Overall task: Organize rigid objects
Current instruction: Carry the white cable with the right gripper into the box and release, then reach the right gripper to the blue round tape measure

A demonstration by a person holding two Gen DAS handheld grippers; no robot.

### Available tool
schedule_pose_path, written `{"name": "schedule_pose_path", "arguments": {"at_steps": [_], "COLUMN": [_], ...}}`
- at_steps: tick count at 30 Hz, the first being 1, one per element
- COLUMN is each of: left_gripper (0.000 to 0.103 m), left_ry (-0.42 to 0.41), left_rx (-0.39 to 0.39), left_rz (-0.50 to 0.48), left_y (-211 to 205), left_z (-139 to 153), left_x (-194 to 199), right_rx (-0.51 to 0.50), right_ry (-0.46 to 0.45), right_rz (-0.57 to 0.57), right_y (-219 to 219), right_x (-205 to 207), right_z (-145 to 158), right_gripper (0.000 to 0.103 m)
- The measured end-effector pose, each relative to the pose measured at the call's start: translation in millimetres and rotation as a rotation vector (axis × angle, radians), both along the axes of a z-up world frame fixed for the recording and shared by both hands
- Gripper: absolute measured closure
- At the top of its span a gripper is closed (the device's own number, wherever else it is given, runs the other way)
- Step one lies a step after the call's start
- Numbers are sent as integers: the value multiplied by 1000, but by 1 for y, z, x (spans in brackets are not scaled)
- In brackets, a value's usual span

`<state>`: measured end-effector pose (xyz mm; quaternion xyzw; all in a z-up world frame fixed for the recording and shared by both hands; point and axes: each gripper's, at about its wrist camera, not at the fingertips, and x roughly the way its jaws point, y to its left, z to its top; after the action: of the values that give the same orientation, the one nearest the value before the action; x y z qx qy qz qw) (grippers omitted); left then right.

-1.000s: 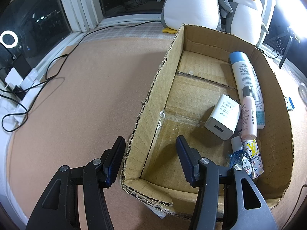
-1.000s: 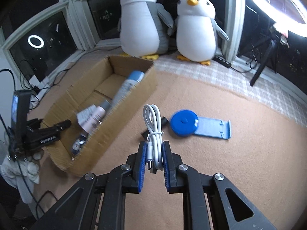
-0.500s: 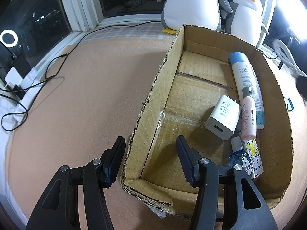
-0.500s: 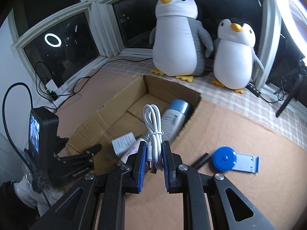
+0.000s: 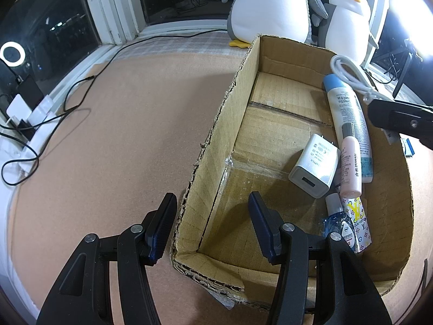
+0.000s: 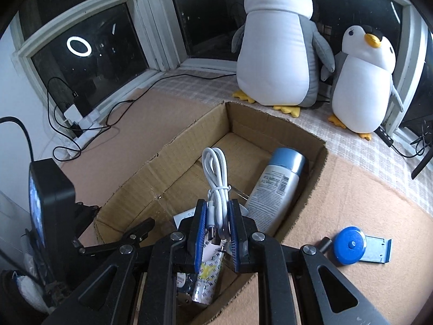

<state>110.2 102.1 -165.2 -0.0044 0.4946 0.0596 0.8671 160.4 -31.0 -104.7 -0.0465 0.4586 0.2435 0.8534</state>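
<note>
Right tongs [image 6: 215,226] angled down over cardboard box [image 6: 173,149], clamping white cable [image 6: 216,181], left tongs [image 5: 212,222] parted, straddling box wall

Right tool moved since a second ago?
Yes. The right tool, shut on the white cable, shifted from the mat beside the blue tape measure to above the cardboard box.

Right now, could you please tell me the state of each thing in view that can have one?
Cardboard box: open-topped, upright, one wall between the left tongs' jaws.
Left tongs: open, straddling that wall without pressing it.
Right tongs: shut on the white cable.
White cable: bundled, held above the box.
Spray can: lying down in the box.
White charger: lying in the box.
Pink bottle: lying, capped.
</note>
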Motion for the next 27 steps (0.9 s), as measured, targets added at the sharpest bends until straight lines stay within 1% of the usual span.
{"name": "schedule_pose_path", "arguments": {"at_steps": [4, 5, 6, 7, 8, 9, 15, 21, 24, 27], "left_gripper": [49, 49, 49, 49, 49, 49, 49, 49, 49, 49], "left_ry": [0, 0, 0, 0, 0, 0, 0, 0, 0, 0], "left_rx": [1, 0, 0, 0, 0, -1, -1, -1, -1, -1], "left_rz": [0, 0, 0, 0, 1, 1, 1, 0, 1, 0], "left_y": [0, 0, 0, 0, 0, 0, 0, 0, 0, 0], "left_z": [0, 0, 0, 0, 0, 0, 1, 0, 0, 0], "left_x": [0, 0, 0, 0, 0, 0, 0, 0, 0, 0], "right_rx": [4, 3, 0, -3, -4, -5, -9, -19, -26, -9], "right_ry": [10, 10, 5, -11, -26, -38, -32, -37, -41, -31], "right_rz": [10, 10, 6, 0, -5, -9, -24, -31, -49, -76], "right_y": [4, 3, 4, 3, 3, 2, -2, -14, -28, -51], "right_x": [3, 3, 3, 1, 0, -1, 1, -1, -2, -4], "right_z": [-3, -3, -2, -1, 1, 3, 4, 5, 6, 6], "right_gripper": [88, 82, 67, 59, 46, 43, 40, 39, 39, 39]}}
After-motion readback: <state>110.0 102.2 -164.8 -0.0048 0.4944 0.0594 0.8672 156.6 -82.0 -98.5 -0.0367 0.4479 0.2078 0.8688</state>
